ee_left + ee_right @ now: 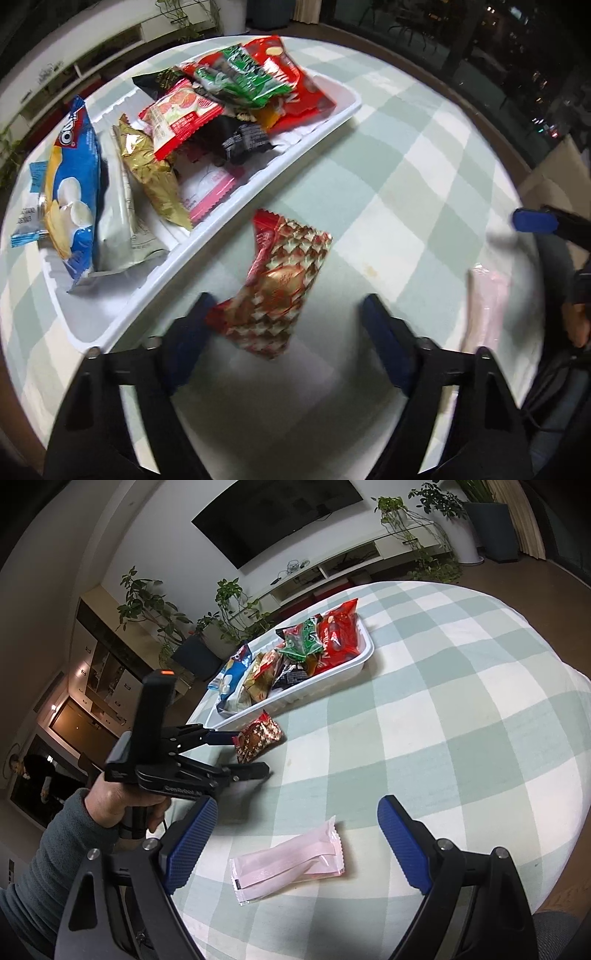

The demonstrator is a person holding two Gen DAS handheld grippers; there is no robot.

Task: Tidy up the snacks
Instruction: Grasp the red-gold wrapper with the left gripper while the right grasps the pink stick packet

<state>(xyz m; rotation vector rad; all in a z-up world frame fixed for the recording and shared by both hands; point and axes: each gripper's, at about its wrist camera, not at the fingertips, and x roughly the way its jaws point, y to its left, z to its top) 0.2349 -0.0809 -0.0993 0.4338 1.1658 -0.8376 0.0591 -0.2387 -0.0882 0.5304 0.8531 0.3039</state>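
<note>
A red and gold snack packet (284,273) lies on the checked tablecloth, just outside the white tray (325,134). My left gripper (288,301) points steeply down over it, jaws apart on either side of its near end; the pads do not clamp it. The right wrist view shows the same packet (258,738) between the left gripper's (251,753) fingers. A pale pink packet (288,860) lies flat on the cloth in front of my right gripper (298,801), which stands wide open and holds nothing. The tray (364,657) holds several snack bags.
In the tray, a blue cookie bag (74,177) leans at the left end and a large red bag (291,81) lies at the far end. The round table's edge (491,122) curves on the right. A hand in a grey sleeve (66,849) holds the left gripper.
</note>
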